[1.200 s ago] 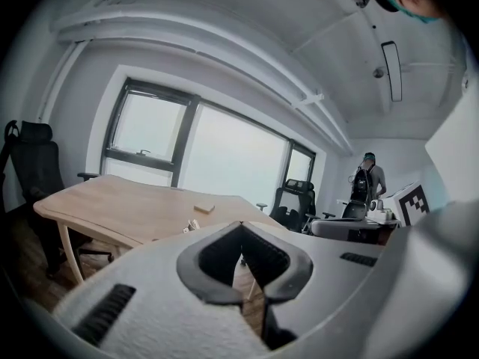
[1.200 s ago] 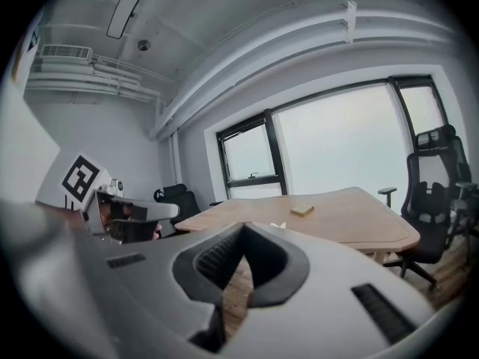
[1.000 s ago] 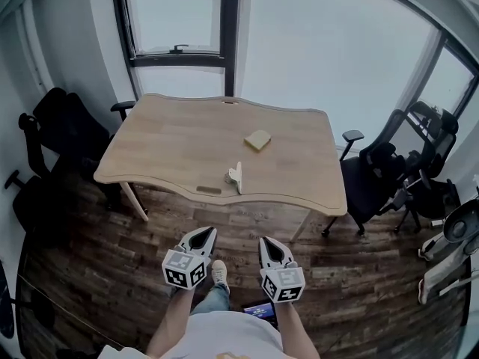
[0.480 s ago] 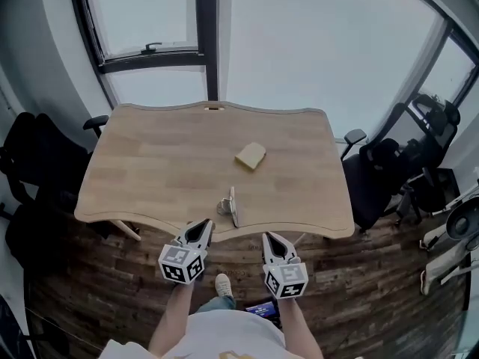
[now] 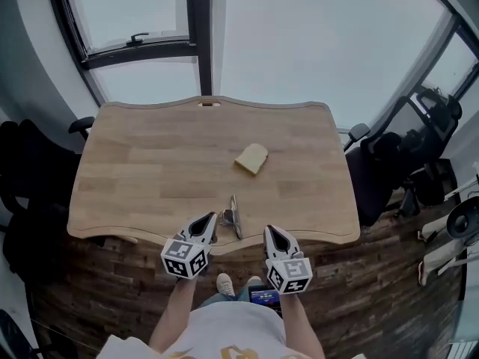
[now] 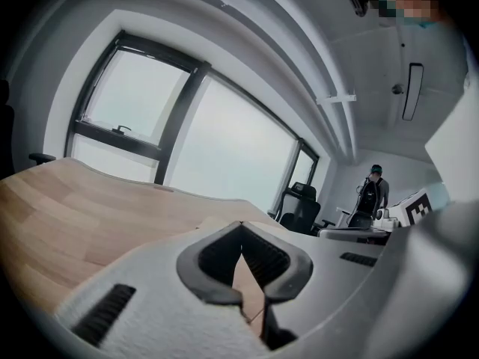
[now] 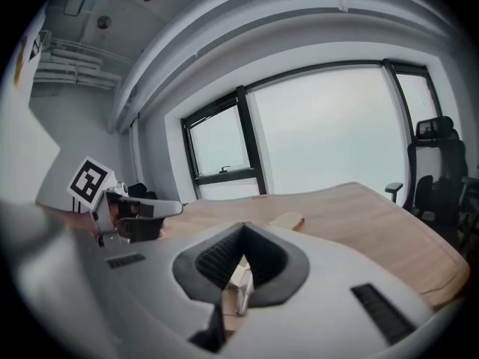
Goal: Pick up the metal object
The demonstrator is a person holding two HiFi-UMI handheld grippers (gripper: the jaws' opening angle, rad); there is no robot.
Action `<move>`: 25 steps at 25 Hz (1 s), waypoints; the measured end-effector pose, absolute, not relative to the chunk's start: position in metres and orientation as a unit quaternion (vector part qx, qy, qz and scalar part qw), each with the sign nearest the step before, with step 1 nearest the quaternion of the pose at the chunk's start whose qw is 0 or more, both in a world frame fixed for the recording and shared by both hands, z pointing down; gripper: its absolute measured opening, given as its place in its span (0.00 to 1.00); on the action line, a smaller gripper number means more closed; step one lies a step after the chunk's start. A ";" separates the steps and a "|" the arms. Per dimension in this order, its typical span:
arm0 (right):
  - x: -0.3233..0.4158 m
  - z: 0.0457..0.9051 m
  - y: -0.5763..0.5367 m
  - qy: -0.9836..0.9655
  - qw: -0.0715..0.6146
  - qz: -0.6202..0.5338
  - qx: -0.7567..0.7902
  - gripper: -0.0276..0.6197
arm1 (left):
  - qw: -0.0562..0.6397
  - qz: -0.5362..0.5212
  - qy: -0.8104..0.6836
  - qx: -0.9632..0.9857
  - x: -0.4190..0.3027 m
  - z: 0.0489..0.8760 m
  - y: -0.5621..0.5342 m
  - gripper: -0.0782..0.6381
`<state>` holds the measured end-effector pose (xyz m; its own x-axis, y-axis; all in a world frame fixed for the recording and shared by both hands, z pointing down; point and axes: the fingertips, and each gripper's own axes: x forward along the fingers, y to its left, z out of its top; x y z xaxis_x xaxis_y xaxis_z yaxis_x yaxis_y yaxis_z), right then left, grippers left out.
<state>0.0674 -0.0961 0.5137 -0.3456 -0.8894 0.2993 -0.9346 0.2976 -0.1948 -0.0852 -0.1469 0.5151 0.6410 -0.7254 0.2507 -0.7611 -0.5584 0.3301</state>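
The metal object (image 5: 233, 217), a small silver folded piece, lies near the front edge of the wooden table (image 5: 150, 170). My left gripper (image 5: 209, 218) is just left of it, tips over the table edge, jaws shut and empty. My right gripper (image 5: 269, 231) is a little right of it and nearer to me, also shut on nothing. In the right gripper view the metal object (image 7: 241, 277) shows through the hole behind the closed jaws of the right gripper (image 7: 243, 227). In the left gripper view, the left gripper (image 6: 241, 225) points over the table top (image 6: 67, 208).
A yellow sponge (image 5: 252, 158) lies mid-table beyond the metal object. Black office chairs stand at the left (image 5: 30, 200) and right (image 5: 382, 170) of the table. Windows run behind it. A person (image 6: 372, 193) stands far back in the left gripper view.
The table has come much closer in the head view. Both grippers, earlier over the floor, now reach the table's front edge on either side of the metal object.
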 end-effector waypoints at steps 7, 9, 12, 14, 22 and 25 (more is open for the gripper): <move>0.077 0.520 -0.107 -0.799 0.074 0.169 0.572 0.06 | 0.206 0.038 -0.426 0.880 -0.079 0.515 -0.160 0.13; 0.078 0.520 -0.112 -0.802 0.076 0.166 0.568 0.06 | 0.206 0.036 -0.431 0.878 -0.079 0.515 -0.164 0.13; 0.078 0.521 -0.122 -0.807 0.082 0.161 0.562 0.06 | 0.209 0.038 -0.432 0.877 -0.074 0.518 -0.170 0.13; 0.079 0.521 -0.126 -0.808 0.081 0.160 0.561 0.06 | 0.209 0.040 -0.428 0.878 -0.069 0.520 -0.170 0.13; 0.079 0.538 -0.128 -0.804 0.096 0.172 0.561 0.06 | 0.222 0.051 -0.422 0.878 -0.065 0.535 -0.172 0.13; 0.082 0.548 -0.130 -0.800 0.103 0.180 0.563 0.06 | 0.232 0.060 -0.433 0.869 -0.069 0.549 -0.176 0.13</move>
